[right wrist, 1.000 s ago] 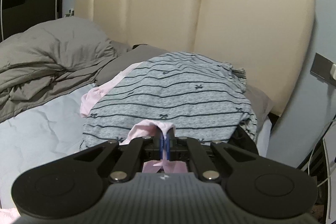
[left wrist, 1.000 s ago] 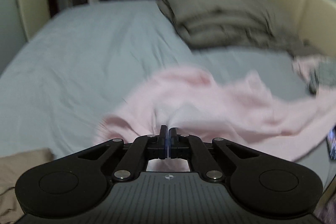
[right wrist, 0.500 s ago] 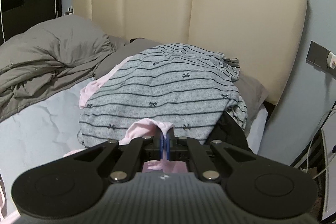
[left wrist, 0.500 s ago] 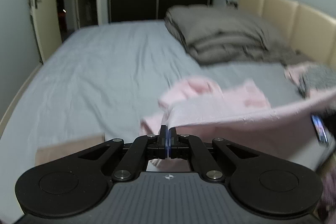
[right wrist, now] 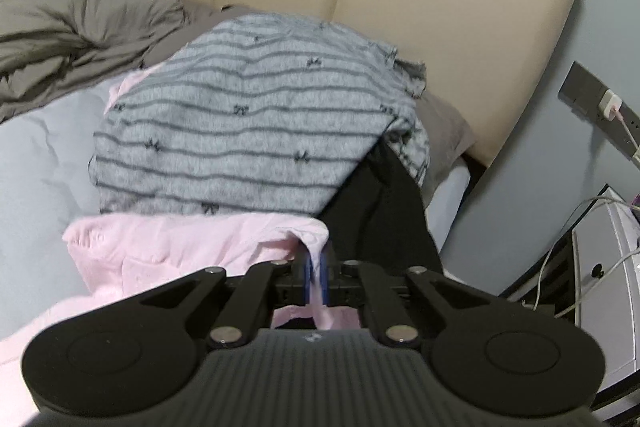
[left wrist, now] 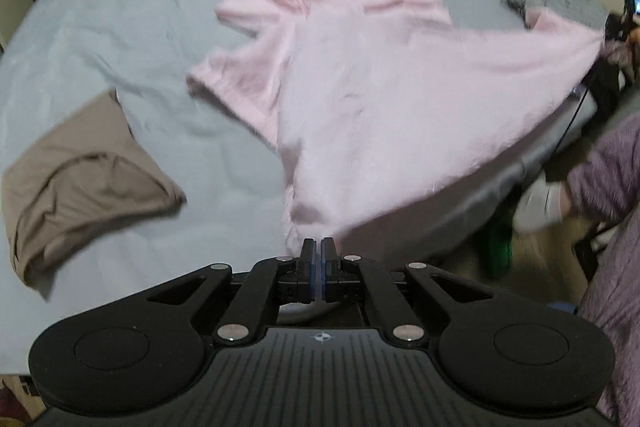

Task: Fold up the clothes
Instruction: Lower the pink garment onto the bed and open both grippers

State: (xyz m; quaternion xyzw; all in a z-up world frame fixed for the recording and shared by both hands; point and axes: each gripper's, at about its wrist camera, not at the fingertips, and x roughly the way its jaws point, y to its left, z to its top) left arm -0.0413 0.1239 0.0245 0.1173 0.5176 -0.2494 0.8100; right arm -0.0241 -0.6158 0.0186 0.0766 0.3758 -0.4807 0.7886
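- Left gripper (left wrist: 318, 247) was clamped tight on a corner of the pink shirt (left wrist: 384, 95).
- Right gripper (right wrist: 316, 267) pinched another corner.
- Shirt hung stretched between them above the bed (left wrist: 120, 27).

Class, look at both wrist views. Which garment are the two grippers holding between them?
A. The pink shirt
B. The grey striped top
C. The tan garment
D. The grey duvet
A: the left gripper and the right gripper are each shut on an edge of the pink shirt, which stretches between them, while the striped top and tan garment lie untouched on the bed.
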